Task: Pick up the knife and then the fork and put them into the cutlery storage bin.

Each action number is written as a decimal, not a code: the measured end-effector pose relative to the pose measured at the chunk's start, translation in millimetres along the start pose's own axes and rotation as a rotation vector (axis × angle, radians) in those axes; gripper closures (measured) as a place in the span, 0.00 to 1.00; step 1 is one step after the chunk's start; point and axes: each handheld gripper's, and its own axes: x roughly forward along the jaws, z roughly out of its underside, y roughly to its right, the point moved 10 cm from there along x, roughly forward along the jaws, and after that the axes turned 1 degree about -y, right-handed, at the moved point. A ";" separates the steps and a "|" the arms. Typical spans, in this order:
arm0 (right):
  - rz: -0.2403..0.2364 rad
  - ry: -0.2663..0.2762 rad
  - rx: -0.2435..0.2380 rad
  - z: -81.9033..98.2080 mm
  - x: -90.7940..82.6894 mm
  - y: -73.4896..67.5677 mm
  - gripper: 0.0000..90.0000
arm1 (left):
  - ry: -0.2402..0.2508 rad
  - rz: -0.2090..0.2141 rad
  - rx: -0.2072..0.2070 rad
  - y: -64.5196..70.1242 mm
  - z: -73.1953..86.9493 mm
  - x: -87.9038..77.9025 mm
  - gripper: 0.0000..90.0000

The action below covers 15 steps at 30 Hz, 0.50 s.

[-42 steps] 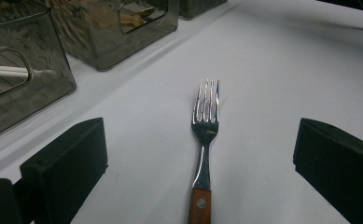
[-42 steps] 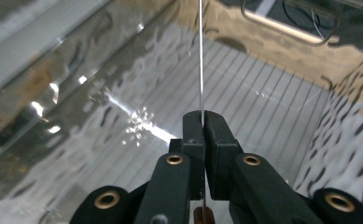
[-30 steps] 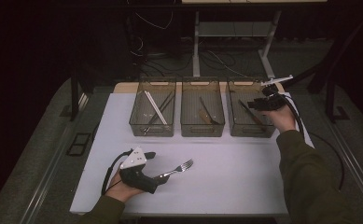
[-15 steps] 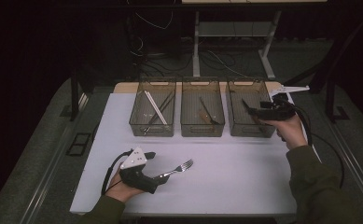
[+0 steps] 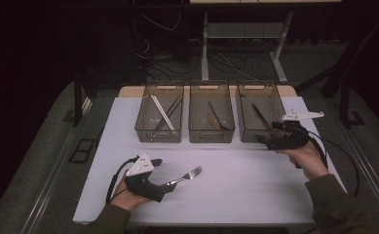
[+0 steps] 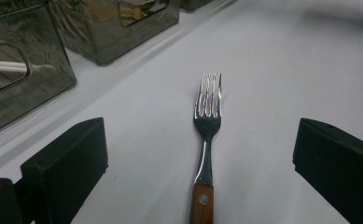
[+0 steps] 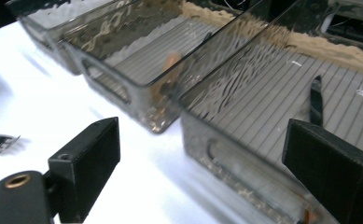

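High view: the right gripper (image 5: 266, 140) has come back toward the person from over the right bin (image 5: 245, 130) and now sits at that bin's near right corner. Its jaws have just been opening, with nothing between them. A dark-handled knife (image 5: 261, 116) lies inside that bin, so the drop looks done. The left gripper (image 5: 163, 189) rests in the same spot on the white table (image 5: 255, 180) as a second ago, with the fork (image 5: 186, 176) lying just ahead of it, tines pointing far and right. Three smoked bins stand in a row at the far side; the left bin (image 5: 142, 130) holds chopsticks, the middle bin (image 5: 211, 135) something brown-handled.

Left gripper view: the jaws stand wide apart and the wooden-handled fork (image 6: 206, 144) lies flat between them, touched by neither. It is likely next to be picked up.

Right gripper view: the jaws are spread and empty, angled across the near wall of the right bin (image 7: 226, 163), where the knife's black handle (image 7: 315, 100) lies on the ribbed floor.
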 end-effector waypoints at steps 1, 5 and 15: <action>-0.010 0.003 0.002 4.0 -1.6 -3.6 0.13 | -0.001 0.000 0.000 0.0 0.0 0.0 0.02; -0.022 0.007 0.000 16.8 -7.5 -13.1 0.13 | -0.006 -0.002 0.004 -0.5 0.3 -0.8 0.03; -0.073 0.029 -0.012 50.8 -18.0 -37.9 0.13 | -0.009 -0.013 0.002 -2.5 0.2 -2.2 0.06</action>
